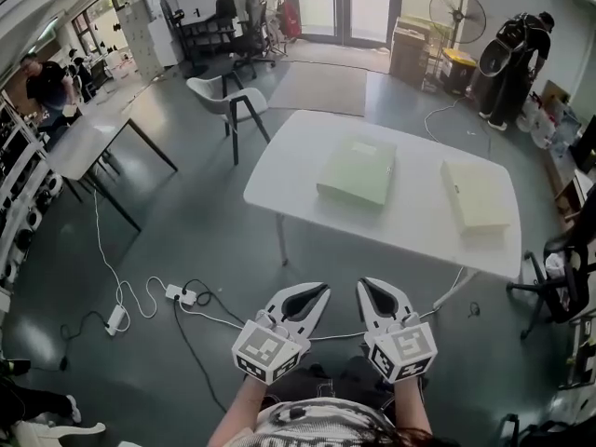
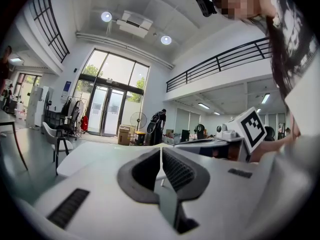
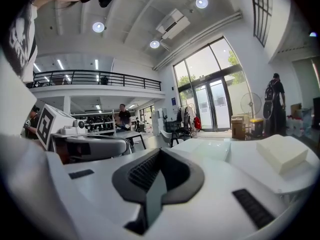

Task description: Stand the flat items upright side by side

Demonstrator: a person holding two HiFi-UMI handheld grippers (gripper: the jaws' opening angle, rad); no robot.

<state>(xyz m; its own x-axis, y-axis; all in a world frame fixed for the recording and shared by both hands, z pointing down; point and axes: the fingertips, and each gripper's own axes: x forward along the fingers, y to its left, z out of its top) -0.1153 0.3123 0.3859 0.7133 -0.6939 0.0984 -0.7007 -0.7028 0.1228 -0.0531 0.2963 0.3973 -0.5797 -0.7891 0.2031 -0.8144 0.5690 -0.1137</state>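
Observation:
Two pale green flat items lie on the white table point(image 1: 298, 161): a wider one point(image 1: 357, 170) near its middle and a narrower one point(image 1: 475, 195) toward its right end. Both lie flat, apart from each other. In the right gripper view the narrower item point(image 3: 280, 153) shows at the right and the wider one point(image 3: 210, 146) beyond the jaws. My left gripper point(image 1: 315, 292) and right gripper point(image 1: 367, 287) hang side by side in front of the table, well short of it. Both are shut with nothing in them; the jaws meet in the left gripper view point(image 2: 161, 153) and in the right gripper view point(image 3: 160, 153).
A white chair point(image 1: 228, 96) stands beyond the table's left corner. A long grey table point(image 1: 88, 138) sits at the left. Cables and a power strip point(image 1: 177, 294) lie on the floor. A black office chair point(image 1: 563, 282) is at the table's right; a fan point(image 1: 456, 12) and a person point(image 1: 512, 59) are behind.

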